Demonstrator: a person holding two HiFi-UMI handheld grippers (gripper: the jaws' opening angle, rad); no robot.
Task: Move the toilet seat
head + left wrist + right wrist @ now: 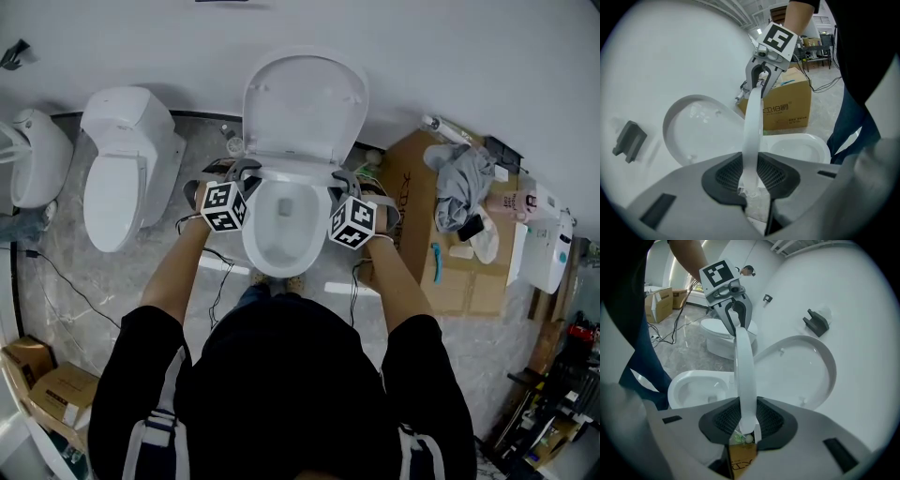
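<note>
Head view looks down on a white ceramic toilet bowl [279, 230] standing on a grey marbled tile floor [141, 262] against a plain white wall [469, 56]. Its white oval lid [305, 98] is tipped up toward that wall. The white plastic toilet seat ring [753, 131] is lifted off the bowl and shows edge-on in both gripper views, spanning between the two tools. The left gripper [751, 180] is closed narrowly on one side of the ring, pads pressing its rim; the right gripper [747, 420] pinches the opposite side in the same way. A second white toilet [117, 164] stands to the left, near another white fixture [36, 155]. Brown cardboard sheets [441, 253] lie to the right with a grey cloth [461, 183] on top. Black cables [70, 286] trail across the tiles, and a dark grey bracket [815, 320] sits on the wall.
</note>
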